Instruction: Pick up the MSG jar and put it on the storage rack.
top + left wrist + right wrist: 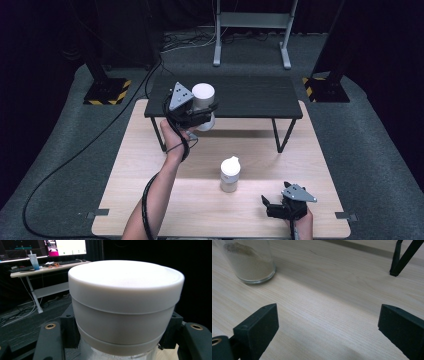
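White-lidded jar (125,307) clamped in left gripper (192,112) jaws, right gripper (280,205) jaws apart

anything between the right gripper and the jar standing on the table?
Nothing: bare wood. In the right gripper view, open tabletop runs from the right gripper to the jar; the high view shows the same gap.

A lab set up for recording: black curtains (45,30) close off the space, grey carpet (350,125) covers the floor, cables (90,145) trail across it, hazard-striped stand bases (106,92) flank the counter (150,165), and monitors (67,246) glow on a desk (45,268) beyond.
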Available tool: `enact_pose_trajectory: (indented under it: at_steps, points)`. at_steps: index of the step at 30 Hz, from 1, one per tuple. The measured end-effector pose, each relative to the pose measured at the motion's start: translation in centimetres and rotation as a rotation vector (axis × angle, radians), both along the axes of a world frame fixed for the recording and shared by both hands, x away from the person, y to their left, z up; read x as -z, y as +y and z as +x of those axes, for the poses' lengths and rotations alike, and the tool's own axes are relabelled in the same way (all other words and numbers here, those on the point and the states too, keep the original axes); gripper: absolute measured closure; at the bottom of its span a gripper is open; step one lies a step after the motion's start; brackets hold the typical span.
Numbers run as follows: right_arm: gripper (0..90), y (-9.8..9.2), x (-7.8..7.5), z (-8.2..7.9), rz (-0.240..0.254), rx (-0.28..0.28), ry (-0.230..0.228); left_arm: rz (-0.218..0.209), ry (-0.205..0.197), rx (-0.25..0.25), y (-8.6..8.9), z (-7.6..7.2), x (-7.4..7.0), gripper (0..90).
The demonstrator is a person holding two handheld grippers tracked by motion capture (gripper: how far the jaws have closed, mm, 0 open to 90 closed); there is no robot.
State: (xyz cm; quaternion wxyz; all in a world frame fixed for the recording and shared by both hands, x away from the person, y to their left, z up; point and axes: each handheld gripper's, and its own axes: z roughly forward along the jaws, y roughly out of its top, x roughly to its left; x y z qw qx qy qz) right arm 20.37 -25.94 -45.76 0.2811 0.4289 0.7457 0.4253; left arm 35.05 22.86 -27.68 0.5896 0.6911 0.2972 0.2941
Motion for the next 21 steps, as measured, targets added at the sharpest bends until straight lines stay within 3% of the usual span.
enact_pose_trajectory:
  at_steps: [21]
  points:
    - [2.5,0.0,-0.1,0.1,-0.005,-0.007,0.004,0.007,0.002,-0.031,-1.1,2.1,-2.0,34.9]
